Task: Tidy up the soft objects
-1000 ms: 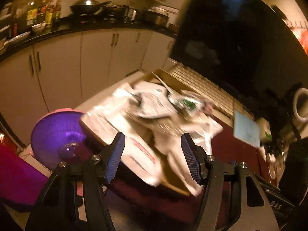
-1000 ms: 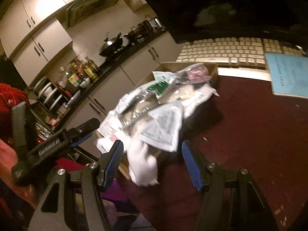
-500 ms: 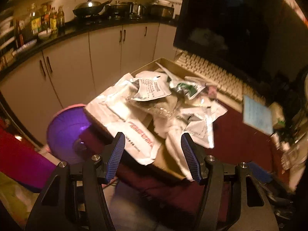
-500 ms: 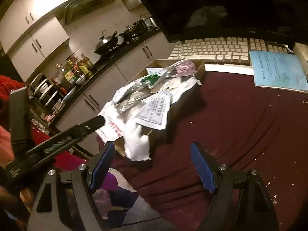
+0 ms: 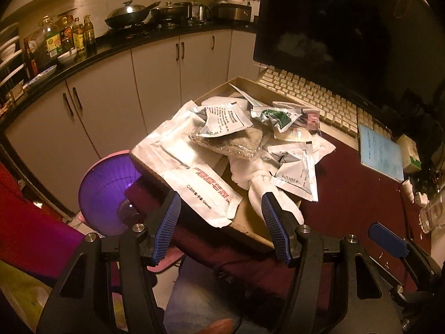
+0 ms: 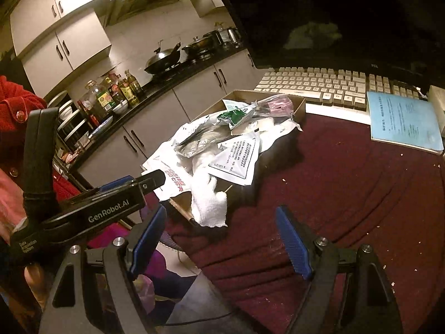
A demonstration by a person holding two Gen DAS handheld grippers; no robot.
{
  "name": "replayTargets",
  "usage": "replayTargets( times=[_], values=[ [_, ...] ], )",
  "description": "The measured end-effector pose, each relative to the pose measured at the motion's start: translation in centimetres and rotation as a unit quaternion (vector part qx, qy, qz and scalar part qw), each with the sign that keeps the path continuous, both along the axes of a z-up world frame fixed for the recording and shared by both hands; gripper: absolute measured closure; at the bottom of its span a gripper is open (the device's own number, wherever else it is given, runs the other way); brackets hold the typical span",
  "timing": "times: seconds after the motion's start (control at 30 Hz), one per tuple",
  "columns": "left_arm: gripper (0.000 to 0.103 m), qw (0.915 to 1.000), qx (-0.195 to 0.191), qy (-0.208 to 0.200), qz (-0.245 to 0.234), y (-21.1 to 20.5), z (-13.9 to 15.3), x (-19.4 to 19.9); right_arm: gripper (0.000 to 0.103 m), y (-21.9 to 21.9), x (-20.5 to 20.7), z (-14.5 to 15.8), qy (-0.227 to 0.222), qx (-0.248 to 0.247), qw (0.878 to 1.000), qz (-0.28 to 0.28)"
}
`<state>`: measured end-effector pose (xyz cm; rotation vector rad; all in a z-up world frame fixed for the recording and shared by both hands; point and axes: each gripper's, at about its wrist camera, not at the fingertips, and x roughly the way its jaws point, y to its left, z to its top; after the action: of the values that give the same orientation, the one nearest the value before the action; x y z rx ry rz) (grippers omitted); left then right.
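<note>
Barely begun, judging by the heap: soft packets and cloths piled loose in and over a shallow cardboard box at the near-left corner of the dark red tabletop. Spilling past the box's near rim, a long white glove packet with red lettering; drooping over the front edge, a white knitted cloth; propped on top, a flat white sachet with printed text, a clear bag of something grey, a green-and-white pouch and a small pink item toward the far end. Nothing visibly sorted, folded or set apart yet. Left tongs apart and empty, hovering just short of the glove packet. Right tongs just opened wide, nothing between them, poised near the knitted cloth. Likely all still ahead: lifting each piece out, flattening it, grouping like with like. Beyond the box, keyboard, blue booklet and dark monitor, not part of the job.
</note>
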<state>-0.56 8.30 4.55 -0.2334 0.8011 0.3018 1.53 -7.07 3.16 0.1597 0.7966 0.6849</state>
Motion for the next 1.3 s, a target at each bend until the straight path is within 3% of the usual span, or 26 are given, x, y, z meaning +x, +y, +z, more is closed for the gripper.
replayTargets(
  times=[1.3],
  values=[
    [0.042, 0.9999, -0.002, 0.013, -0.011, -0.45, -0.73, 0.24, 0.023, 0.21, -0.19, -0.06, 0.003, -0.004, 1.0, 0.0]
  ],
)
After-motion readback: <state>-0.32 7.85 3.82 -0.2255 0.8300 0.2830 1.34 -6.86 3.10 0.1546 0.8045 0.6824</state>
